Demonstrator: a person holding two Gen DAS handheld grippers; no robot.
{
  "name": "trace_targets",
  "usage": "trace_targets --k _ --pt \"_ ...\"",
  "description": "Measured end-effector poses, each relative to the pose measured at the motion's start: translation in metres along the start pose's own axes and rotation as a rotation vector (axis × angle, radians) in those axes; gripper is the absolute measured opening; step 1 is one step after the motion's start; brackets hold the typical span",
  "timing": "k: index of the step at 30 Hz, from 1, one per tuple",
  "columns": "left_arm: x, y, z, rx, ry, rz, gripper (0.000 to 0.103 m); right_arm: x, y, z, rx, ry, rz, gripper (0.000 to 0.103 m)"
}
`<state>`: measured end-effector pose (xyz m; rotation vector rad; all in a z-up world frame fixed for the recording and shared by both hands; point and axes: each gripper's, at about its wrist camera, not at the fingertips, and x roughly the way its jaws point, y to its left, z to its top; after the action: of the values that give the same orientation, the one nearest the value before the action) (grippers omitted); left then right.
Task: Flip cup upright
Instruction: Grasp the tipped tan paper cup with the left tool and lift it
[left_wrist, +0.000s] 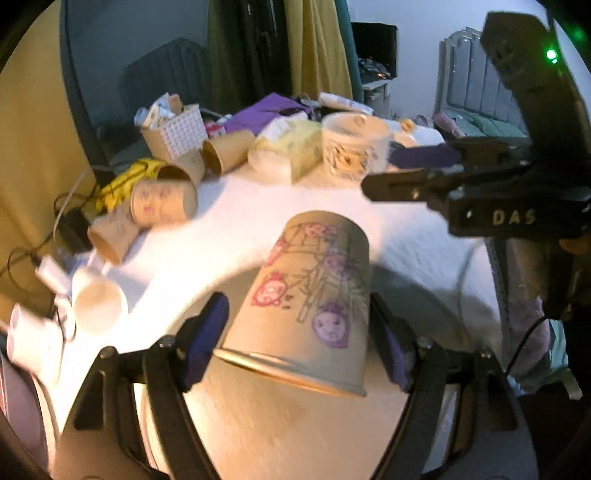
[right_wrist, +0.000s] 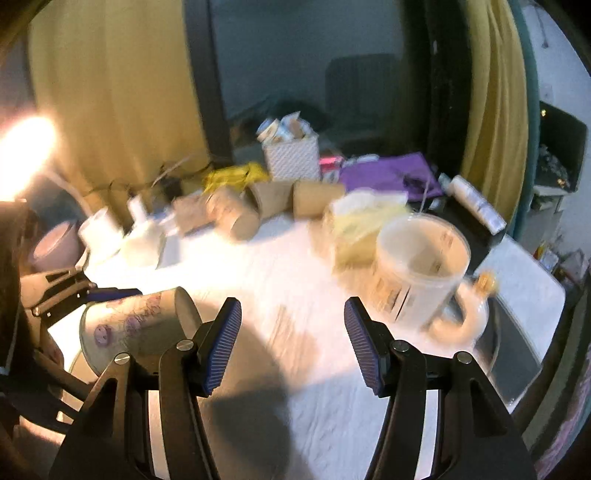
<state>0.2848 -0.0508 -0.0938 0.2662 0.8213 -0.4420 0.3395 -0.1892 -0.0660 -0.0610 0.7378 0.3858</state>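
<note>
A paper cup (left_wrist: 314, 299) with pink and purple cartoon faces is between the pads of my left gripper (left_wrist: 299, 339). It is tilted, base pointing away and up, open rim toward the camera and down, held above the white table. The right pad touches the cup; the left pad is close beside it. The cup also shows at the left of the right wrist view (right_wrist: 136, 325), lying sideways in the left gripper. My right gripper (right_wrist: 293, 343) is open and empty over the white tablecloth (right_wrist: 295, 266). It shows side-on in the left wrist view (left_wrist: 384, 177), above and right of the cup.
Several brown paper cups (left_wrist: 162, 201) lie on their sides at the back left. A large cream mug (right_wrist: 417, 266) and a yellow-green tissue pack (left_wrist: 295, 147) stand behind. A white woven basket (left_wrist: 177, 129), white cups (left_wrist: 98, 299), cables and a purple cloth (right_wrist: 388, 173) crowd the table edges.
</note>
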Motion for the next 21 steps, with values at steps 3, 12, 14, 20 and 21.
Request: trace_targets --k 3,12,14,20,21 --pt "-0.007 -0.01 -0.023 0.011 0.023 -0.021 0.077 0.003 0.012 -0.024 -0.005 0.045 0.052 0.061" --pt "-0.007 -0.019 -0.05 -0.01 0.053 -0.032 0.094 0.008 0.041 -0.062 -0.058 0.161 0.145 0.061" --pt "-0.009 -0.018 -0.051 -0.023 0.052 -0.029 0.095 0.006 0.044 -0.063 -0.07 0.165 0.151 0.061" --pt "-0.024 -0.013 -0.061 -0.09 0.055 -0.004 0.095 0.003 0.051 -0.069 -0.104 0.184 0.164 0.061" --pt "-0.028 -0.011 -0.065 -0.113 0.056 0.006 0.095 0.002 0.053 -0.069 -0.112 0.186 0.17 0.061"
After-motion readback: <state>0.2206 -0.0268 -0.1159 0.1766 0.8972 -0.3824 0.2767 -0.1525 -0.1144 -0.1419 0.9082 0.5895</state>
